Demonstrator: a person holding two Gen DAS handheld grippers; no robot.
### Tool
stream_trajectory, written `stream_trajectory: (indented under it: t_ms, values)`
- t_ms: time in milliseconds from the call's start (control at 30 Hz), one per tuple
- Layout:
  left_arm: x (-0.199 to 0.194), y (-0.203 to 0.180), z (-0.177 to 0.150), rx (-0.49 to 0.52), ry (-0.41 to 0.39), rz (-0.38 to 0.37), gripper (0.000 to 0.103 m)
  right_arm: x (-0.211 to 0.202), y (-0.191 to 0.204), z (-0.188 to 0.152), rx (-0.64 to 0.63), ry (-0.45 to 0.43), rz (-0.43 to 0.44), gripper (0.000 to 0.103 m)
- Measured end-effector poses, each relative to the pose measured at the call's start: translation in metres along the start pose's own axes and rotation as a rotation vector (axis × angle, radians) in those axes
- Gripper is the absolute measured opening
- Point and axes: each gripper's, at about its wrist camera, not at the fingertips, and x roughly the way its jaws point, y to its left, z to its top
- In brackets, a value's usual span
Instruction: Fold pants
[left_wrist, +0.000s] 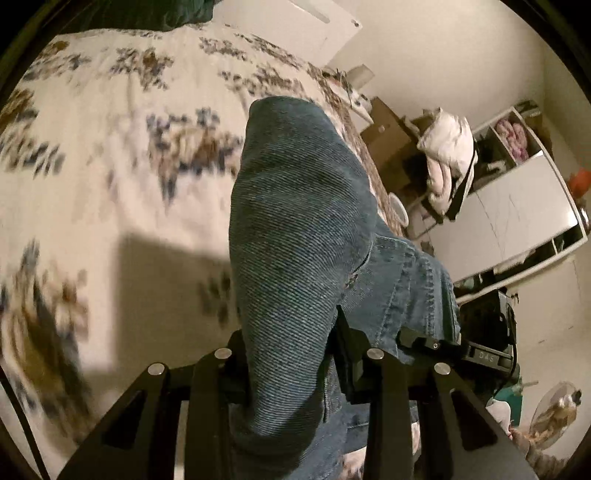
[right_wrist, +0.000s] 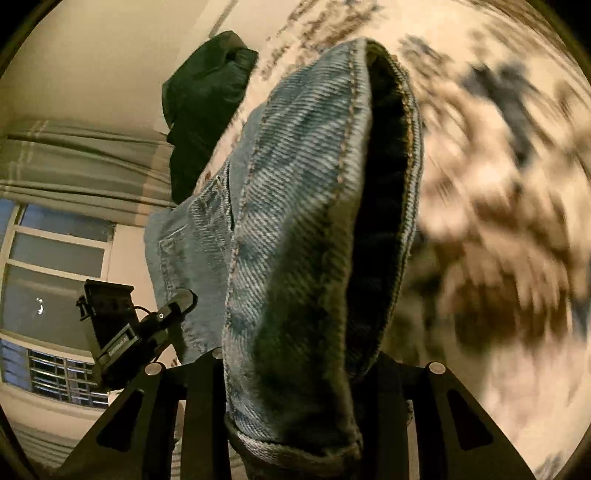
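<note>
Blue denim pants (left_wrist: 295, 221) hang lifted above the bed, bunched up between the black fingers of my left gripper (left_wrist: 291, 369), which is shut on the fabric. In the right wrist view a stitched hem and seam of the same pants (right_wrist: 295, 221) rise straight up from my right gripper (right_wrist: 295, 373), also shut on the denim. Each gripper appears in the other's view: the right gripper (left_wrist: 458, 350) close by on the right, the left gripper (right_wrist: 147, 325) close by on the left, with denim stretched between them. The fingertips themselves are hidden by cloth.
The bed's floral cover (left_wrist: 110, 147) spreads below and to the left, blurred by motion. A dark green bundle (right_wrist: 207, 110) lies at the bed's far end. A white shelf unit (left_wrist: 517, 192) with piled laundry (left_wrist: 447, 147) stands right of the bed. A window (right_wrist: 55, 251) and curtain fill the left.
</note>
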Motion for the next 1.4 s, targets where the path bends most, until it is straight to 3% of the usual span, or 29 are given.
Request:
stream_trajectory:
  t_ms: [200, 233, 267, 300, 367, 467, 533, 600, 733, 833, 900, 967, 1000, 1067, 1167, 1267, 1333, 1400]
  values:
    - [0.055, 0.044, 0.093, -0.040, 0.006, 0.033, 0.031, 0.076, 0.008, 0.123, -0.006, 0.055, -0.010, 0.036]
    - [0.070, 0.059, 0.106, -0.059, 0.027, 0.048, 0.038, 0.093, 0.003, 0.144, 0.009, 0.078, -0.021, 0.042]
    - [0.085, 0.076, 0.115, -0.079, 0.061, 0.072, 0.041, 0.108, -0.008, 0.163, 0.029, 0.099, -0.073, 0.060]
    - [0.101, 0.093, 0.120, -0.099, 0.099, 0.120, 0.046, 0.119, -0.023, 0.178, 0.063, 0.110, -0.129, 0.069]
    - [0.126, 0.128, 0.114, -0.146, 0.179, 0.235, 0.046, 0.124, -0.053, 0.195, 0.156, 0.100, -0.193, 0.071]
    - [0.123, 0.147, 0.092, -0.207, 0.147, 0.178, 0.053, 0.111, -0.085, 0.189, 0.249, 0.054, -0.155, 0.070]
    - [0.118, 0.149, 0.079, -0.199, 0.127, 0.192, 0.062, 0.115, -0.081, 0.186, 0.206, 0.032, -0.232, 0.066]
    - [0.115, 0.148, 0.075, -0.178, 0.106, 0.235, 0.069, 0.113, -0.089, 0.175, 0.171, 0.041, -0.333, 0.061]
    - [0.103, 0.125, 0.073, -0.151, 0.095, 0.326, 0.067, 0.089, -0.083, 0.161, 0.139, 0.039, -0.387, 0.063]
    - [0.094, 0.097, 0.076, -0.072, 0.057, 0.368, 0.069, 0.080, -0.044, 0.141, 0.041, 0.014, -0.359, 0.082]
    - [0.095, 0.085, 0.070, -0.033, 0.053, 0.365, 0.076, 0.095, -0.017, 0.129, -0.037, 0.070, -0.375, 0.084]
    - [0.109, 0.081, 0.060, -0.006, 0.086, 0.401, 0.076, 0.119, -0.002, 0.111, -0.130, 0.150, -0.508, 0.083]
    - [0.117, 0.085, 0.051, -0.005, 0.105, 0.435, 0.076, 0.127, -0.004, 0.104, -0.150, 0.167, -0.551, 0.085]
    - [0.132, 0.098, 0.039, -0.049, 0.140, 0.451, 0.077, 0.136, -0.009, 0.103, -0.137, 0.169, -0.589, 0.097]
    - [0.130, 0.110, 0.029, -0.128, 0.122, 0.426, 0.080, 0.141, -0.017, 0.102, -0.089, 0.186, -0.577, 0.100]
    - [0.116, 0.090, 0.034, -0.087, 0.073, 0.485, 0.081, 0.114, 0.002, 0.100, -0.174, 0.128, -0.640, 0.101]
    - [0.105, 0.072, 0.037, -0.030, 0.024, 0.551, 0.100, 0.098, 0.019, 0.088, -0.277, 0.065, -0.735, 0.101]
    - [0.098, 0.058, 0.039, 0.009, -0.004, 0.587, 0.102, 0.098, 0.052, 0.082, -0.378, -0.003, -0.819, 0.101]
